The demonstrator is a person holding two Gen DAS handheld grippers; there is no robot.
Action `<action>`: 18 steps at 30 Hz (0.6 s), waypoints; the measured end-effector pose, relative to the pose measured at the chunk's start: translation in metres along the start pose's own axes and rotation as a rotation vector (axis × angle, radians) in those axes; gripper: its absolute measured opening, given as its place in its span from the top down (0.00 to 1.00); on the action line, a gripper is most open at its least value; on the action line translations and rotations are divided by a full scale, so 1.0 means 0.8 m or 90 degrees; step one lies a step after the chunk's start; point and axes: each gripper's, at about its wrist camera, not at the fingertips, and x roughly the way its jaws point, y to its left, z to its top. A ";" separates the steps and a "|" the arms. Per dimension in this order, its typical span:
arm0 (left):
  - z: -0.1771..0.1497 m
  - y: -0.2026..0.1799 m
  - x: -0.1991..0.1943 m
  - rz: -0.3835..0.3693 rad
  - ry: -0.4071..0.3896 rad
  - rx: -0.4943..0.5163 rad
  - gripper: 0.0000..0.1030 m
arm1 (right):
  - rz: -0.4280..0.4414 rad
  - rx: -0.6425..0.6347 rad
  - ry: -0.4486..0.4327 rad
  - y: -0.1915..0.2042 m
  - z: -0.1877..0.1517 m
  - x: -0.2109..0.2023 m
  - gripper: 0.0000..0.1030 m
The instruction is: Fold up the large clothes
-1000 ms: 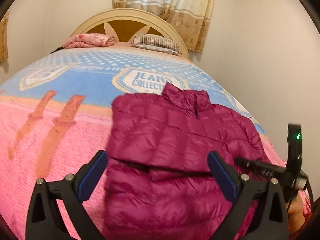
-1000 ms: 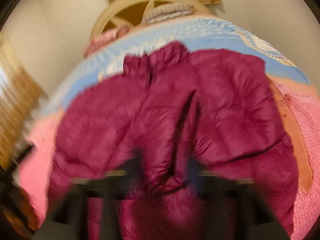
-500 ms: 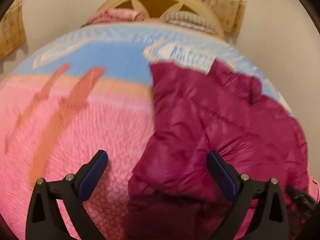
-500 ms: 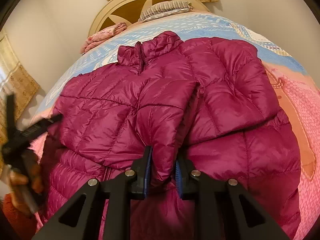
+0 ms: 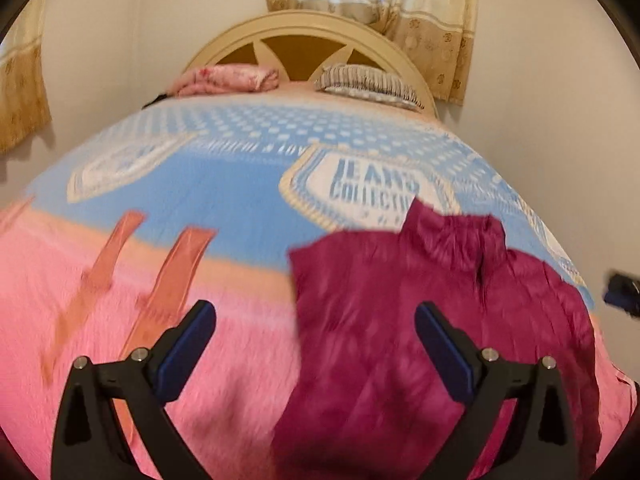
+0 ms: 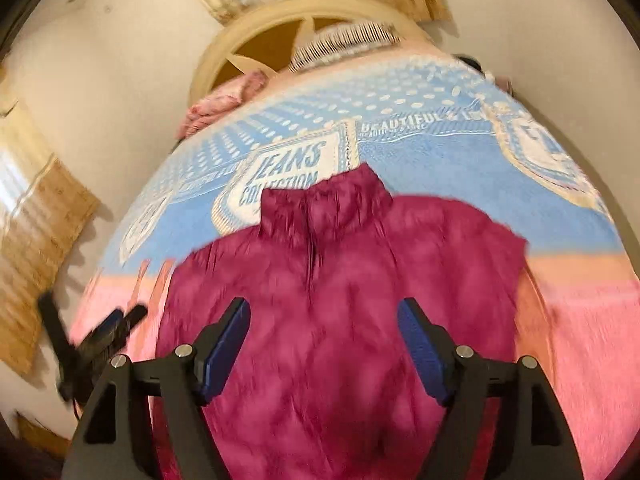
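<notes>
The magenta puffer jacket [image 6: 344, 304] lies on the bed [image 5: 160, 360], collar toward the headboard [image 5: 304, 36], spread over the pink part of the blanket with its collar reaching the blue band and the "JEANS COLLECTION" patch [image 6: 288, 176]. Half a second ago the right gripper was clamped on a sleeve folded across the jacket's front; now that sleeve is out of its grip and the jacket reads as a narrower, tidier block with both sides tucked in, though blur hides the seams. That suggests the sleeve folds are done and the next step is likely folding the body lengthwise, hem toward collar.

The right gripper [image 6: 323, 344] has its jaws spread wide and holds nothing; it hangs above the jacket's middle, with no contact that I can make out. The left gripper [image 5: 316, 354] is likewise wide open and empty, poised over the jacket's left edge, one finger over bare pink blanket, the other over the fabric. Beyond lie a striped pillow [image 5: 368, 84] and a folded pink cloth [image 5: 228, 78].
</notes>
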 end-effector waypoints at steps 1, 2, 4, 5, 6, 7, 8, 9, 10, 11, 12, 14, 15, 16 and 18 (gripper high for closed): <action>0.008 -0.009 0.010 -0.008 -0.004 -0.001 0.01 | -0.010 0.004 0.015 0.003 0.021 0.020 0.26; 0.011 -0.012 0.017 -0.017 -0.003 -0.005 0.01 | -0.021 0.009 0.030 0.004 0.042 0.043 0.26; 0.012 -0.021 0.041 -0.029 0.009 -0.020 0.01 | -0.043 0.035 0.050 0.000 0.072 0.083 0.26; 0.007 -0.026 0.050 -0.029 0.015 -0.026 0.01 | -0.048 0.069 0.062 -0.004 0.087 0.109 0.26; 0.003 -0.029 0.063 -0.030 0.025 -0.036 0.01 | -0.048 0.097 0.077 -0.007 0.097 0.132 0.26; -0.001 -0.031 0.071 -0.032 0.032 -0.043 0.01 | -0.050 0.112 0.087 -0.007 0.102 0.148 0.26; -0.007 -0.035 0.080 -0.031 0.041 -0.051 0.01 | -0.059 0.126 0.093 -0.007 0.111 0.169 0.26; -0.015 -0.037 0.087 -0.027 0.047 -0.053 0.01 | -0.074 0.129 0.098 -0.007 0.117 0.185 0.26; -0.026 -0.040 0.095 -0.011 0.048 -0.046 0.01 | -0.087 0.127 0.104 -0.007 0.121 0.200 0.26; -0.032 -0.044 0.097 0.003 0.045 -0.036 0.01 | -0.111 0.120 0.113 -0.005 0.125 0.215 0.26; -0.036 -0.048 0.099 0.010 0.043 -0.029 0.01 | -0.135 0.115 0.121 -0.006 0.129 0.227 0.26; -0.042 -0.049 0.099 0.016 0.039 -0.022 0.01 | -0.161 0.116 0.129 -0.011 0.130 0.244 0.26; -0.042 -0.049 0.099 0.017 0.040 -0.020 0.01 | -0.157 0.114 0.138 -0.012 0.131 0.254 0.26; -0.042 -0.048 0.100 0.014 0.042 -0.020 0.01 | -0.158 0.110 0.145 -0.016 0.130 0.259 0.26; -0.043 -0.043 0.102 0.009 0.047 -0.029 0.01 | -0.157 0.104 0.148 -0.021 0.125 0.260 0.67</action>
